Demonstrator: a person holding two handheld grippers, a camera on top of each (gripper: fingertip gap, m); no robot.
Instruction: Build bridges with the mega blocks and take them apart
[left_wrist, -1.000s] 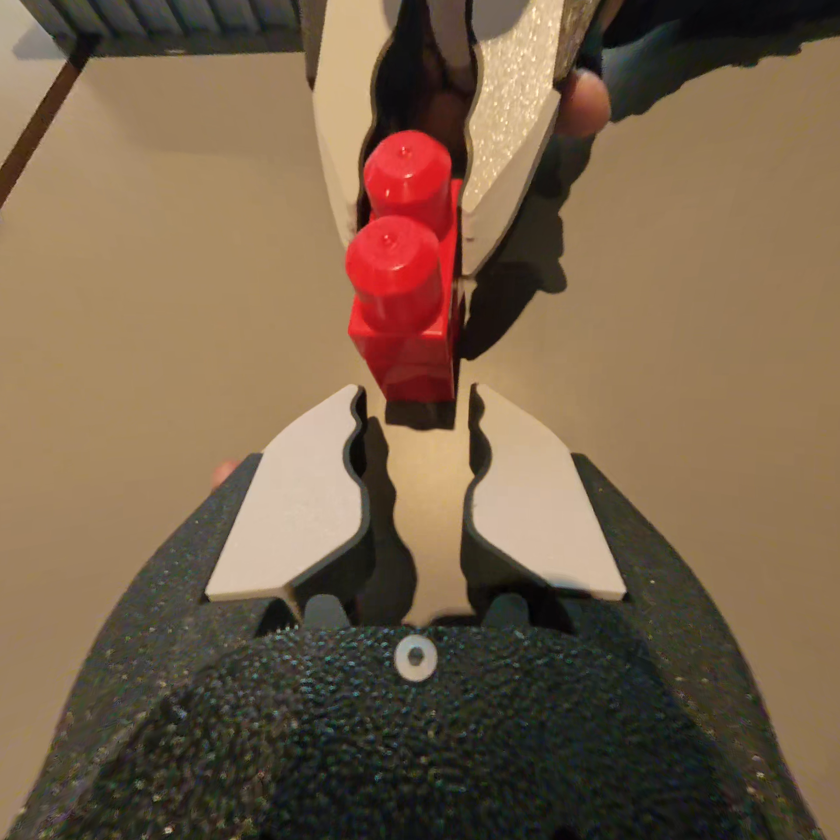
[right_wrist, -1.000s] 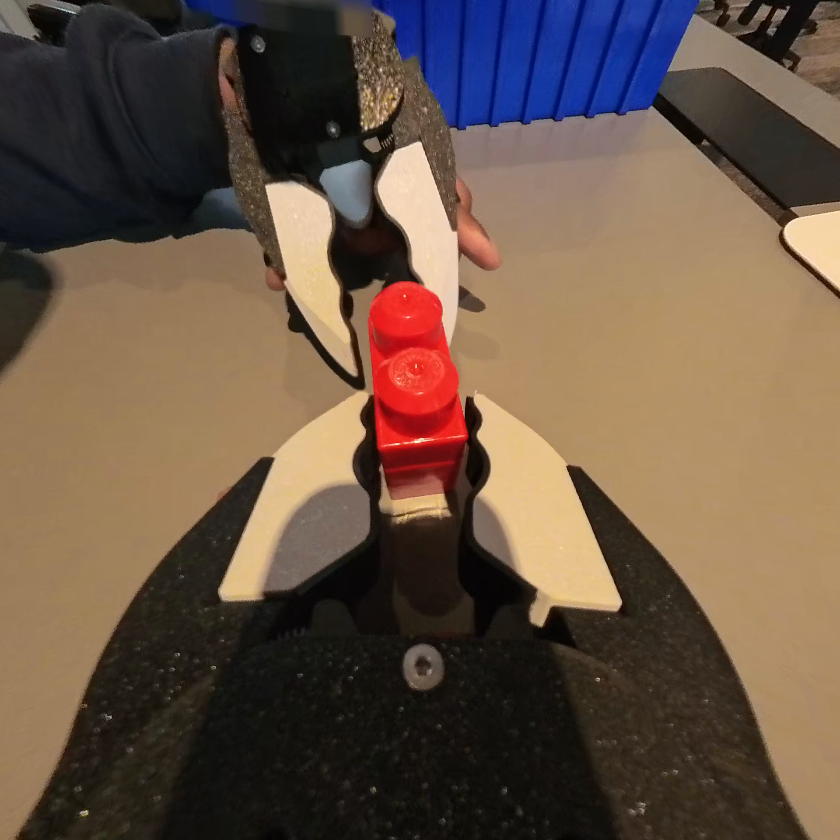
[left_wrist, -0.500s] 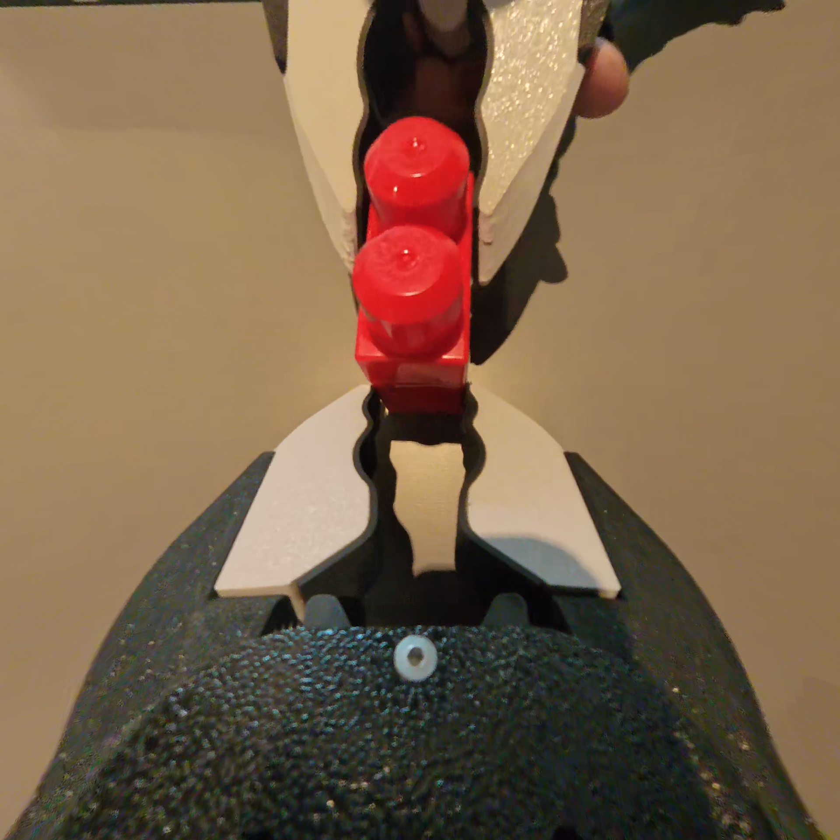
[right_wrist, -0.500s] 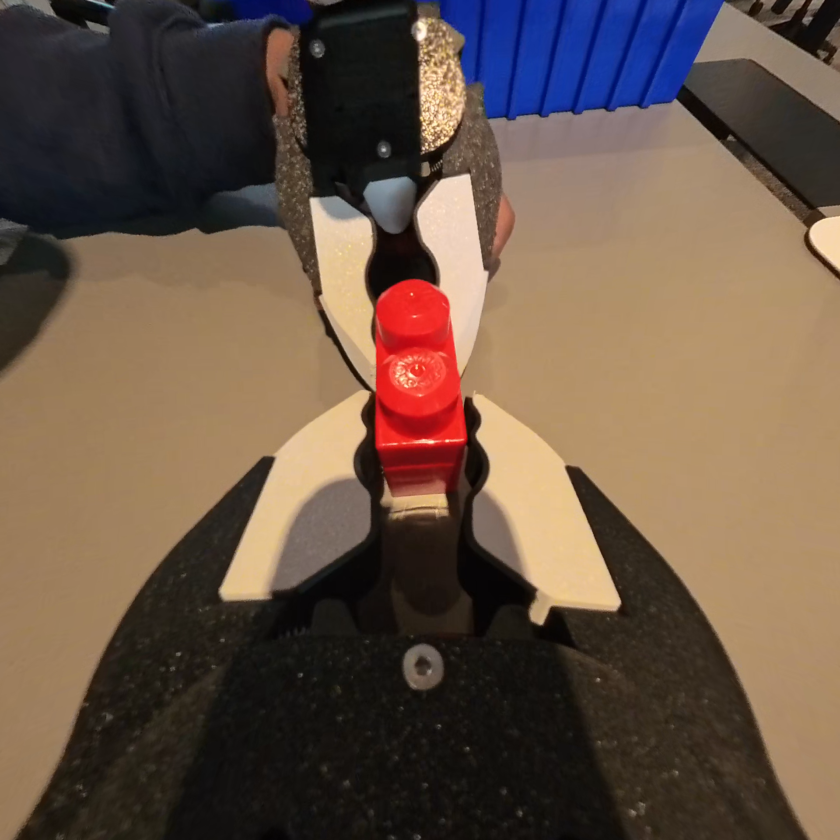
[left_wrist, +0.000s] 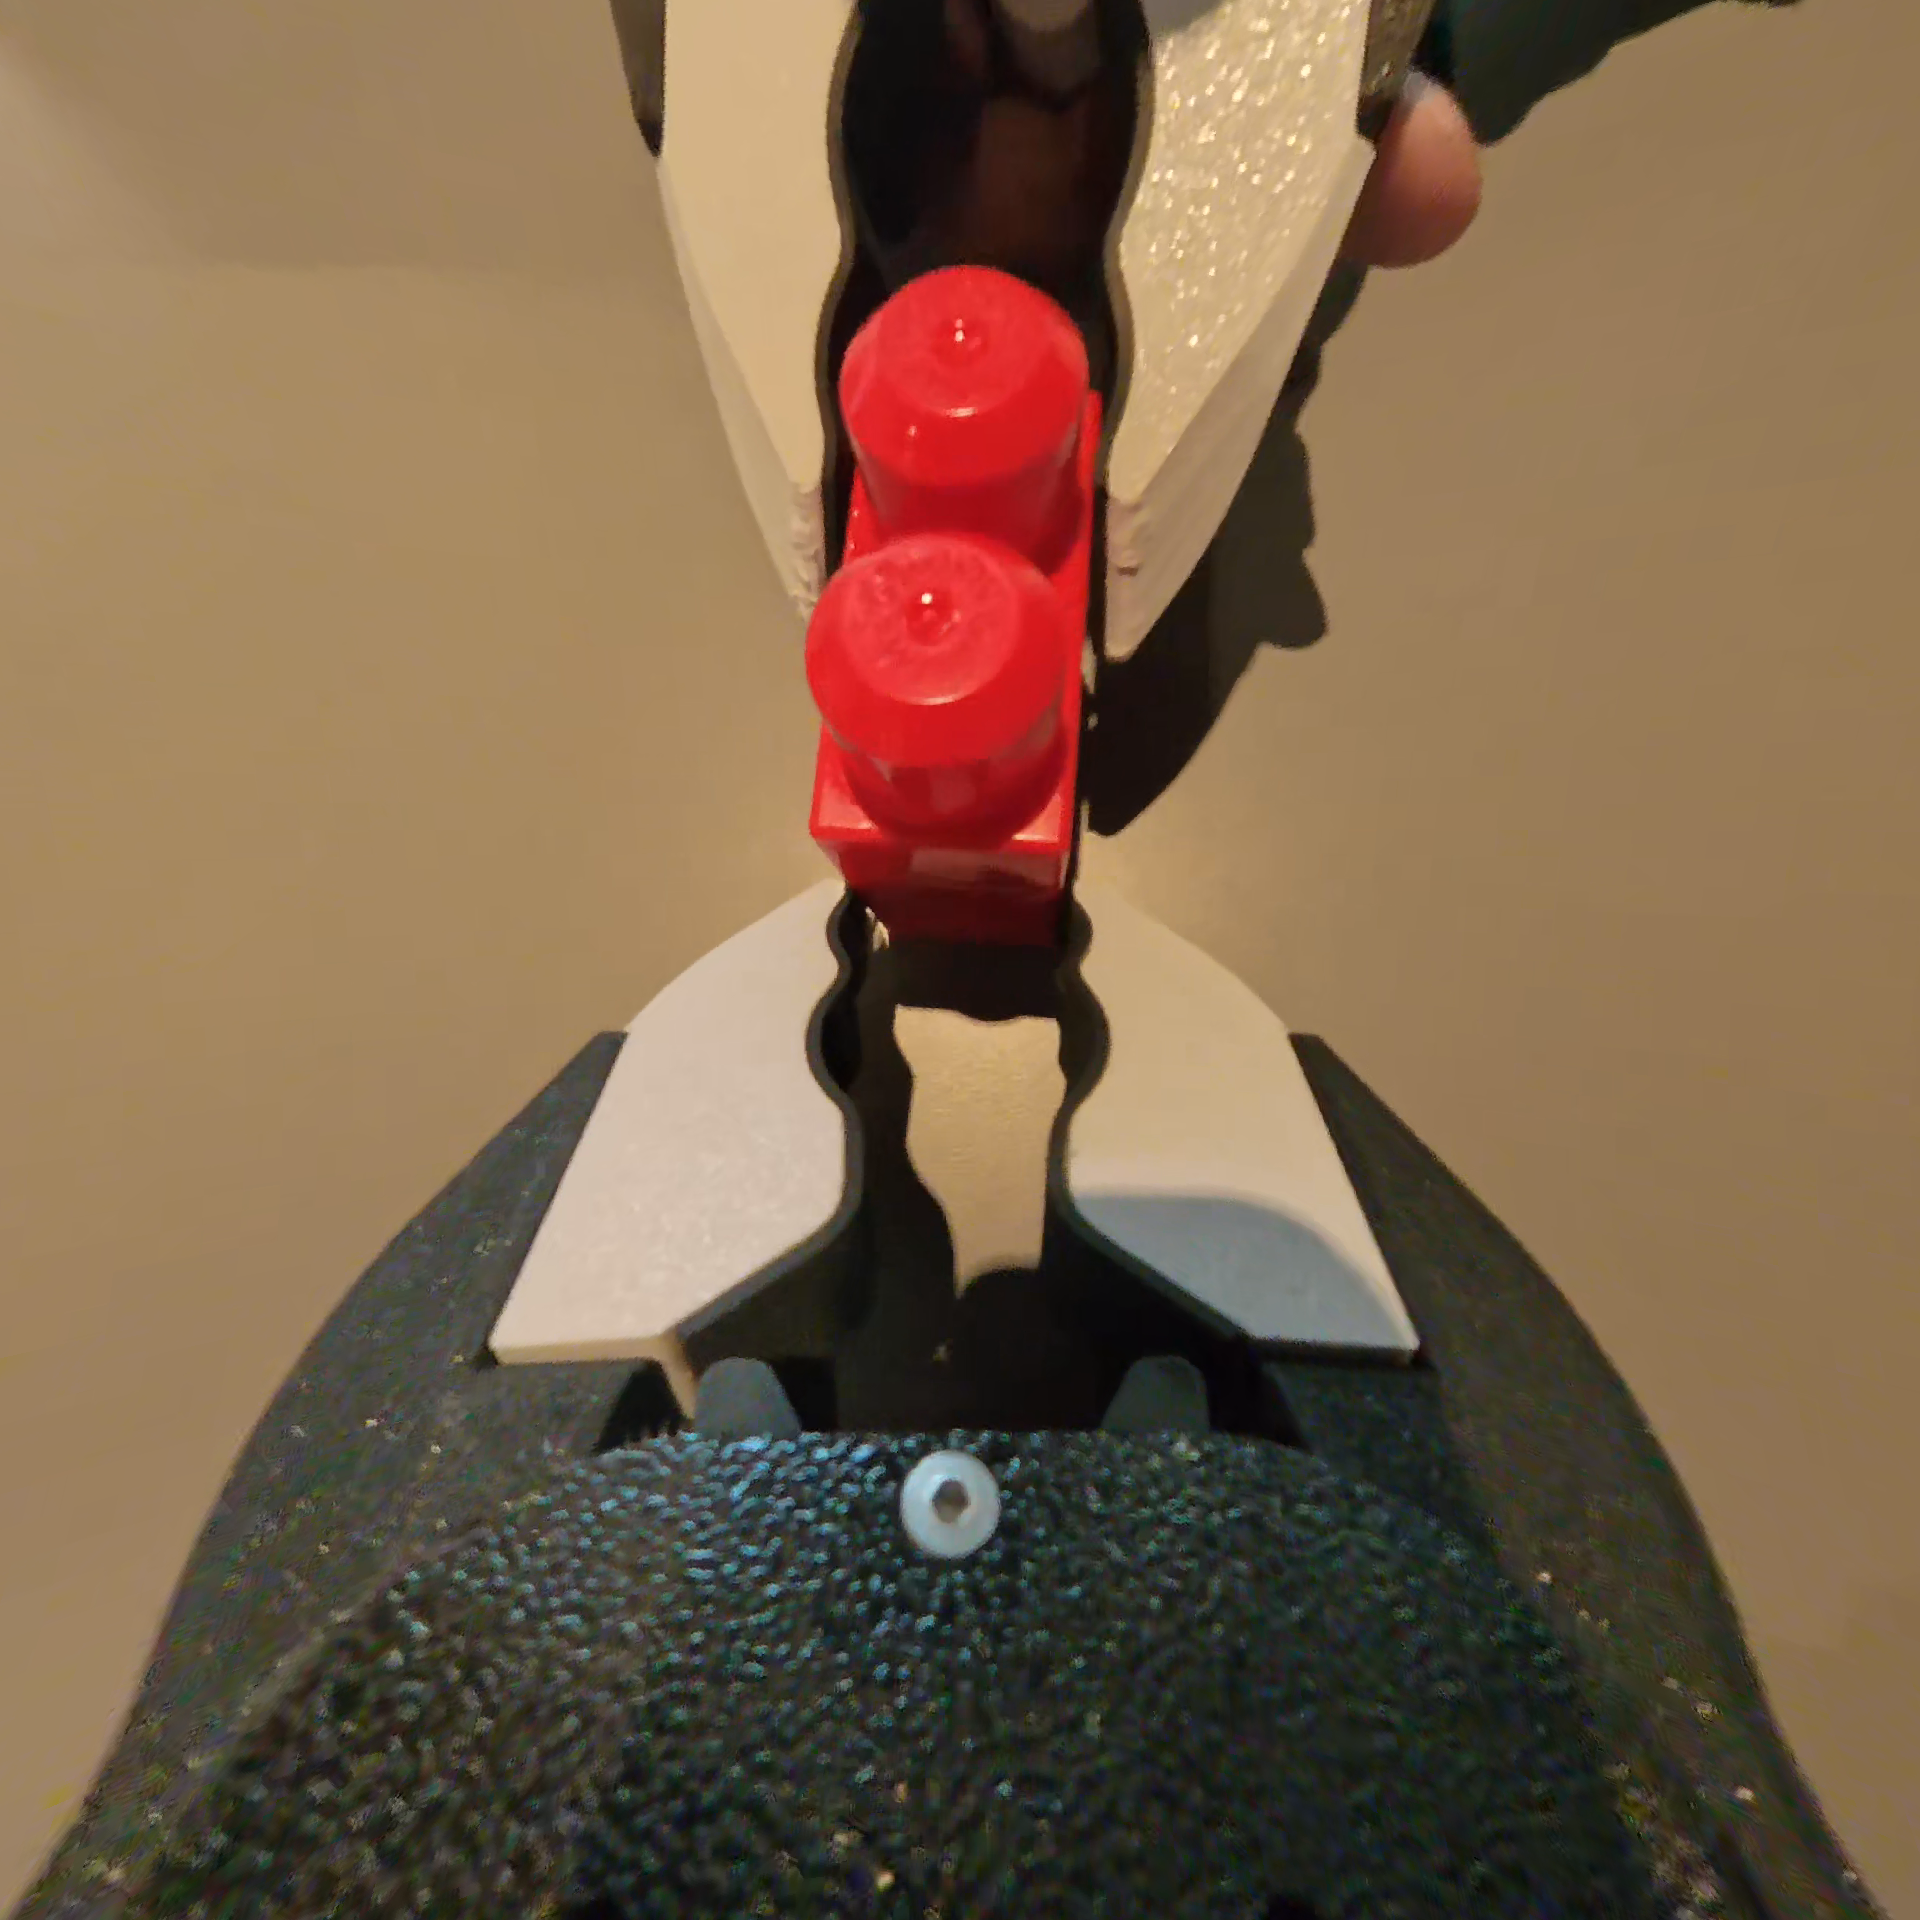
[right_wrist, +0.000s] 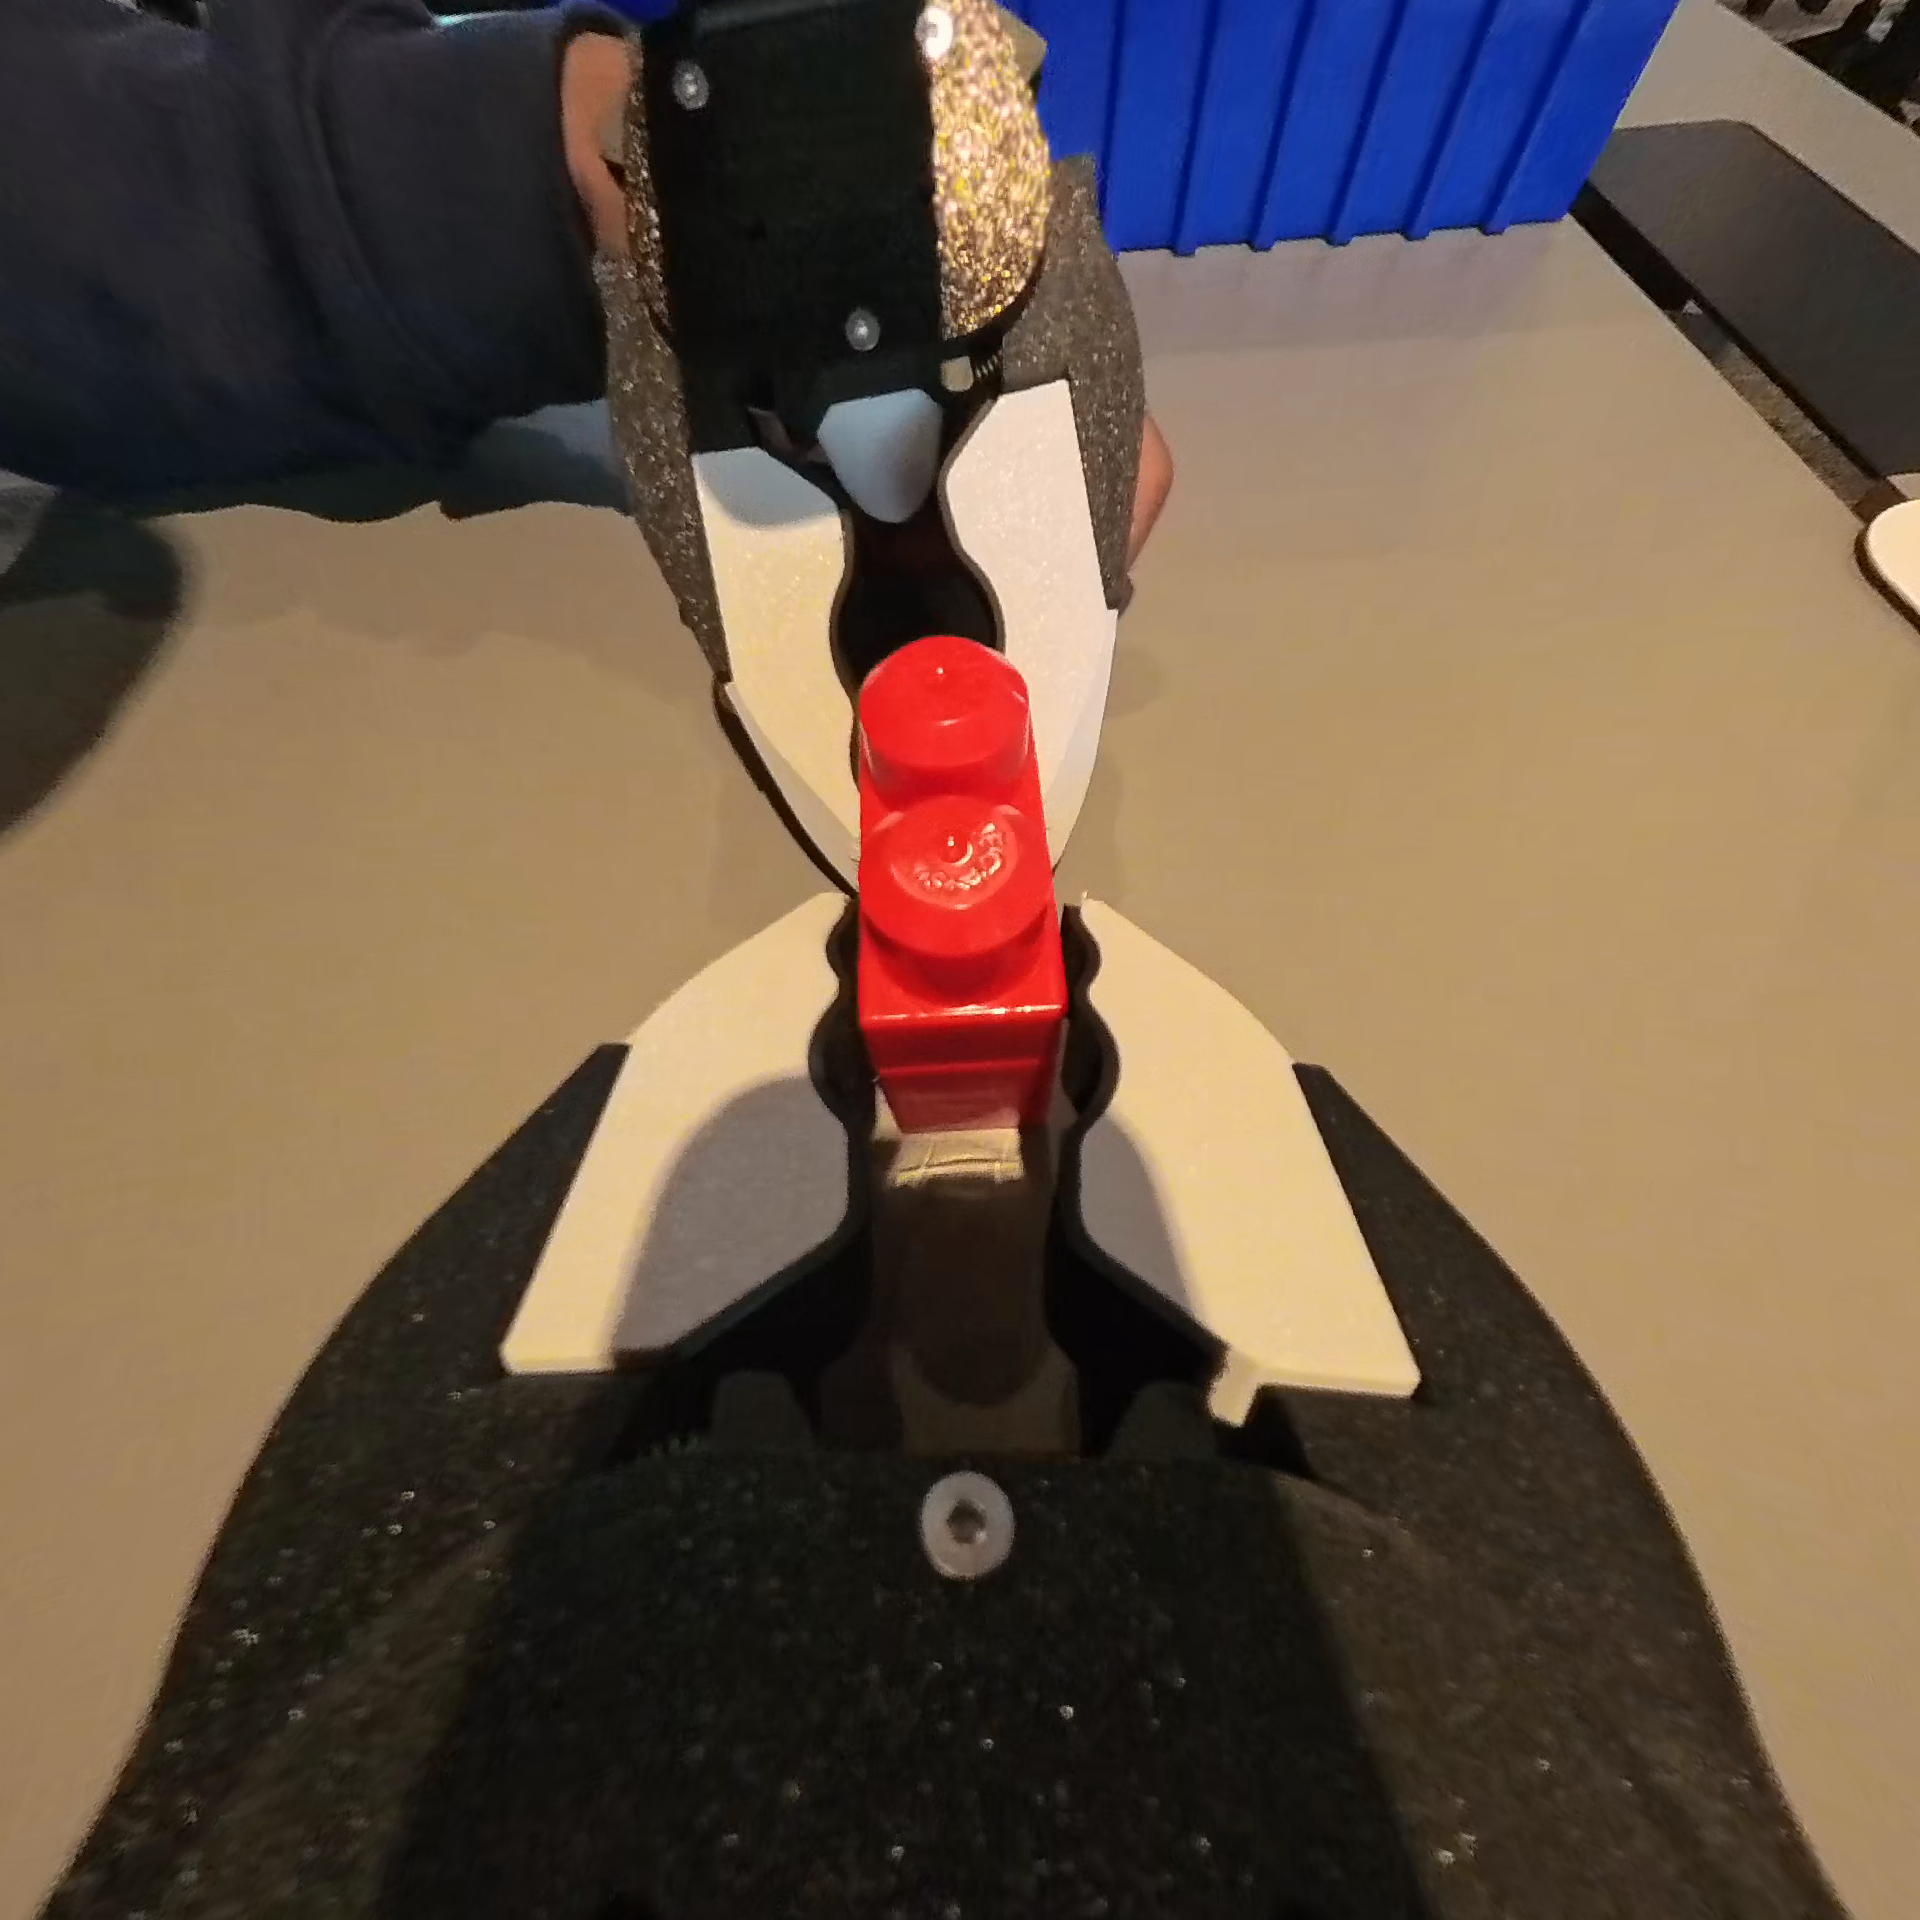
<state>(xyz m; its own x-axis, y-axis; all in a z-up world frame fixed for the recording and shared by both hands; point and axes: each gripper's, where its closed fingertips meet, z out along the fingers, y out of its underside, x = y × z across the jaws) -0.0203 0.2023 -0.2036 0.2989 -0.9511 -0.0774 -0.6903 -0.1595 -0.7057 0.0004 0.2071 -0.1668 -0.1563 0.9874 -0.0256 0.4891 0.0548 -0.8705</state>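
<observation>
The red block (right_wrist: 961, 935) (two studs on top) is held above the table (right_wrist: 1455, 831) from both ends: the right gripper (right_wrist: 961, 935) is clamped on its near end, and the left gripper (left_wrist: 956, 914) closes its fingertips on the other end.

- Between the jaws of both grippers sits the red block (right_wrist: 961, 935), filling the gap.
- Bare table (right_wrist: 1455, 831) lies open on either side.
- A blue ribbed bin (right_wrist: 1330, 114) stands far ahead.
</observation>
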